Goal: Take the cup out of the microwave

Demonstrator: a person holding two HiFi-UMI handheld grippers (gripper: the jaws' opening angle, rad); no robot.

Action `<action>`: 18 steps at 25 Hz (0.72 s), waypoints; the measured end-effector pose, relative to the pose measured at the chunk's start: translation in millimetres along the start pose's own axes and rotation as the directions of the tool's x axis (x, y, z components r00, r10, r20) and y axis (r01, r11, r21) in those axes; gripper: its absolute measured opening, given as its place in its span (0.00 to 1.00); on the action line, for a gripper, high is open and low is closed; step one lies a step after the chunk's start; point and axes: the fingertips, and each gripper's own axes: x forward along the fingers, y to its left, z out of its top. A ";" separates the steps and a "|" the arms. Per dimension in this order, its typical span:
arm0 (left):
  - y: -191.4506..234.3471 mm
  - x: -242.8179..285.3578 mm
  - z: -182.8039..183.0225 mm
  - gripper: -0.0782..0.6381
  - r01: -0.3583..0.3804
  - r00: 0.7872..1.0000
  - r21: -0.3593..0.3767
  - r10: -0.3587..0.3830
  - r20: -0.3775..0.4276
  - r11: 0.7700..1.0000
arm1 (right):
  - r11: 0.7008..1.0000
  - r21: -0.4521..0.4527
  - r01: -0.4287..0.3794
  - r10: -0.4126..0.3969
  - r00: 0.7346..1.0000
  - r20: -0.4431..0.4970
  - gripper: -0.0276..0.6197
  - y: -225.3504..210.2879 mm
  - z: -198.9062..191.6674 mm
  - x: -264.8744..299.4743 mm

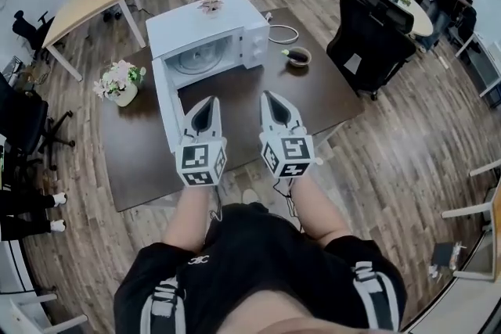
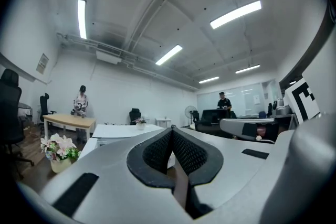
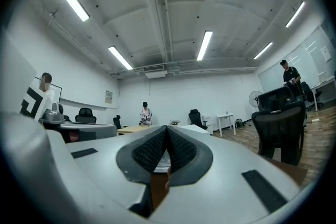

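While the turntable (image 1: 197,59) in the microwave (image 1: 207,31) looks bare and the cup (image 1: 298,56) stands on the desk (image 1: 141,156) just right of it, the left claw (image 1: 210,102) and right claw (image 1: 271,98), both clenched on nothing, should steer level, clear of the open door (image 1: 167,117).

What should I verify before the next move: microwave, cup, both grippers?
1. Microwave door open: ok.
2. Cup inside the cavity: not ok. Only the turntable shows in there.
3. Cup located: ok. It stands on the table, to the right of the microwave.
4. Left gripper empty: ok. Its fingers are shut on nothing.
5. Right gripper empty: ok. Its fingers are shut on nothing.
6. Fingers apart and ready for a grasp: not ok. Both pairs are closed.
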 end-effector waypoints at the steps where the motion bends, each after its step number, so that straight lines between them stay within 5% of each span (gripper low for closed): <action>1: 7.2 16.4 -0.3 0.10 -0.009 1.000 -0.002 0.009 -0.001 1.000 | 1.000 0.001 -0.011 0.011 1.000 -0.002 0.04 -5.9 -1.1 18.4; 8: 50.6 102.1 -4.4 0.10 -0.070 0.997 -0.004 0.070 -0.019 0.998 | 0.997 0.002 -0.079 0.079 0.996 -0.035 0.04 -36.4 -14.0 124.5; 18: 97.8 131.6 -5.2 0.10 -0.232 0.971 0.004 0.232 -0.059 0.973 | 0.976 0.042 -0.215 0.218 0.974 -0.056 0.04 -32.6 -25.0 203.4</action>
